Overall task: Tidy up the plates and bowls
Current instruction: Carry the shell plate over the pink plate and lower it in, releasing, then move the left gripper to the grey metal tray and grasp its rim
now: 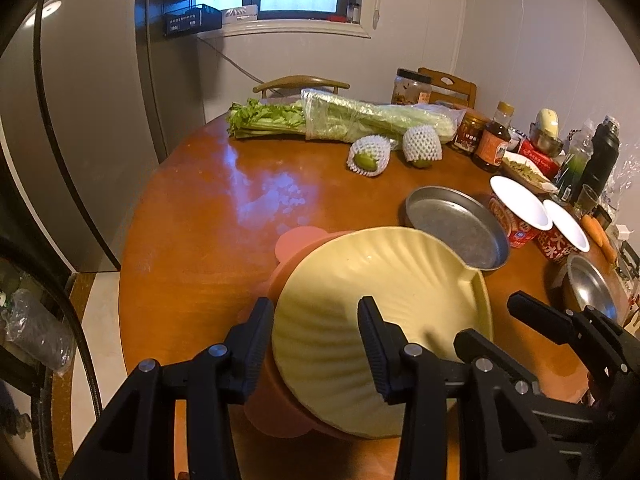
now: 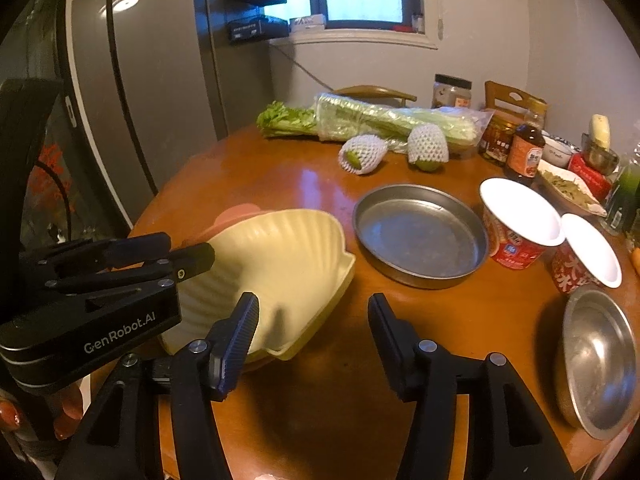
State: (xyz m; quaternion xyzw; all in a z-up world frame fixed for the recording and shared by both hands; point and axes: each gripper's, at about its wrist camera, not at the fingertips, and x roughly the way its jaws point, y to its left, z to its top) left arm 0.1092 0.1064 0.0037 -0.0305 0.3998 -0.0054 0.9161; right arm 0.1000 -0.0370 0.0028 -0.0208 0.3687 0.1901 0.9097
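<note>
A pale yellow shell-shaped plate (image 1: pixel 360 280) (image 2: pixel 288 256) lies tilted on a pink plate (image 1: pixel 296 240) (image 2: pixel 236 214) at the near side of the round wooden table (image 1: pixel 192 248). My left gripper (image 1: pixel 316 340) (image 2: pixel 190 249) straddles the yellow plate's rim, one finger outside and one inside the dish, shut on it. My right gripper (image 2: pixel 312 320) (image 1: pixel 488 322) stands open beside the plate's near corner, its left finger (image 2: pixel 240 320) close to the rim and its right finger over bare wood. A round steel pan (image 2: pixel 420 236) (image 1: pixel 456 228) sits just beyond.
A steel bowl (image 2: pixel 600 360) rests at the right edge. Two red instant-noodle cups (image 2: pixel 516 232) stand behind it. Farther back lie wrapped celery (image 2: pixel 380 120), two netted fruits (image 2: pixel 360 154), jars and bottles (image 2: pixel 524 152). A grey fridge (image 2: pixel 132 100) rises on the left.
</note>
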